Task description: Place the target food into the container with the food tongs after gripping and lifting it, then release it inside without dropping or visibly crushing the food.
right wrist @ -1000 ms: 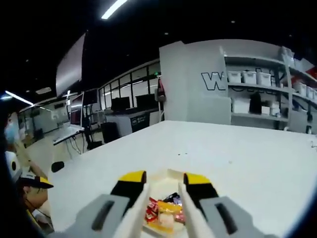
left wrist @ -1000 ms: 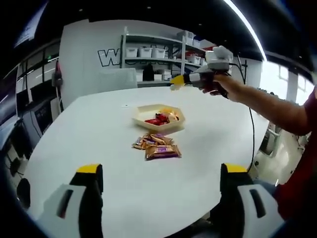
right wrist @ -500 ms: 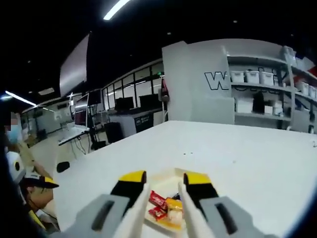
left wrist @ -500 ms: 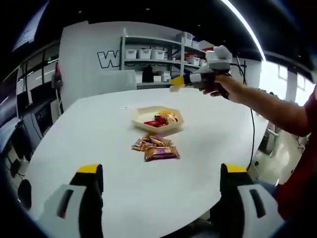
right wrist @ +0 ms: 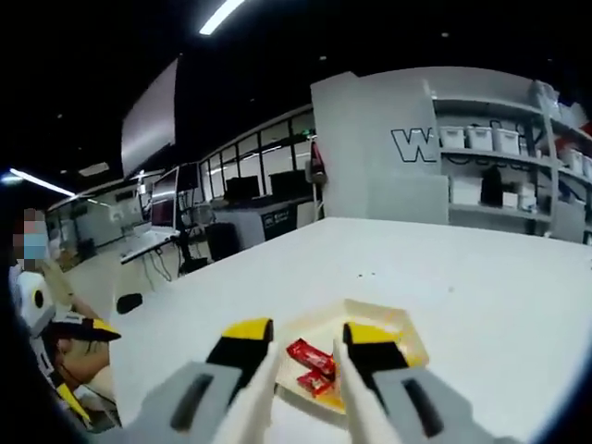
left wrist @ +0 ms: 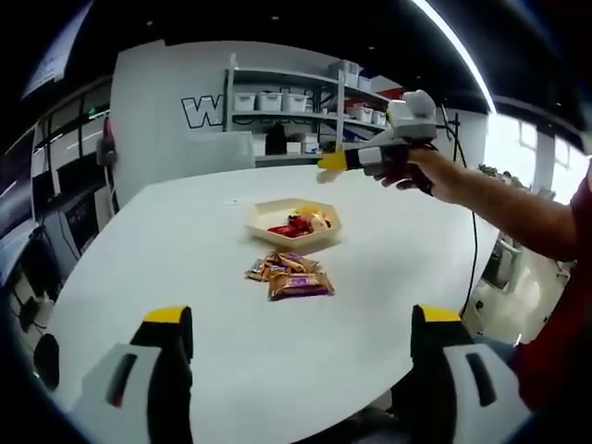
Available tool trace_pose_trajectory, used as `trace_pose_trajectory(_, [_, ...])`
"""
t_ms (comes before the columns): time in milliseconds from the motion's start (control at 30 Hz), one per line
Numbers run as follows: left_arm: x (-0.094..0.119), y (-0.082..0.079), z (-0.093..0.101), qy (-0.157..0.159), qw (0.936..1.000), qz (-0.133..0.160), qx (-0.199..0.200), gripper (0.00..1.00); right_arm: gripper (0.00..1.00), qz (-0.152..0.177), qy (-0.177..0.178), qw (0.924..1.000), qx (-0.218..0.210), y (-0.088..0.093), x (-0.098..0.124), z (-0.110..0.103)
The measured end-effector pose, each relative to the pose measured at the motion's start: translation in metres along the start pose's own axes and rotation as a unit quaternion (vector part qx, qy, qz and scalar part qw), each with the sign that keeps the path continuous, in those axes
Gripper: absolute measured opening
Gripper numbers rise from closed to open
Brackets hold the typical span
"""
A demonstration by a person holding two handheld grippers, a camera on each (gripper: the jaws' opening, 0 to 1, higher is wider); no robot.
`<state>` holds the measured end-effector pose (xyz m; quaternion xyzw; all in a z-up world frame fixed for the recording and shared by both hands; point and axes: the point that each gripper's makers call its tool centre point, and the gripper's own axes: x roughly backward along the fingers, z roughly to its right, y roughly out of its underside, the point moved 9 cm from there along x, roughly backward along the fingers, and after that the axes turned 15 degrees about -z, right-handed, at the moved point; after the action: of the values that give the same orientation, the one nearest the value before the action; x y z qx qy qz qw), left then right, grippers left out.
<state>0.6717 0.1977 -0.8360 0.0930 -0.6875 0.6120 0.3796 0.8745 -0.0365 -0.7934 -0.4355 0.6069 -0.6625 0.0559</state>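
White table (left wrist: 185, 277) is carrying a cream container (left wrist: 294, 223) with snacks inside and wrapped snack packs (left wrist: 289, 275) lying just beside it. The right gripper (right wrist: 307, 356) is hovering above the container, tongs nearly closed, seemingly gripping nothing. The left gripper (left wrist: 296, 333) is idling wide apart, empty. Next move, likely: fetching another pack.

My left gripper (left wrist: 301, 370) sits low at the near edge of the table, jaws spread wide, nothing btwn them. My right gripper (right wrist: 301, 356) is up in the air over the table's far side, jaws partly apart w/ the tong blades along their inner faces, nothing held. In left gripper view, my right hand (left wrist: 412, 166) grips its handle, forearm stretched out from the right.
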Motion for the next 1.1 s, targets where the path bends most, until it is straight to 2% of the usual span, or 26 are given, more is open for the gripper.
trace_pose_trajectory(300, [-0.001, 0.001, 0.002, 0.003, 1.0000, -0.001, -0.001, 0.96, 0.25, -0.006, -0.008, 1.0000, 0.000, 0.013, 0.000, -0.004])
trace_pose_trajectory(1100, [-0.001, 0.001, 0.007, 0.008, 0.9999, -0.003, -0.007, 0.96, 0.25, -0.031, -0.032, 0.9987, 0.023, 0.044, -0.001, -0.033])
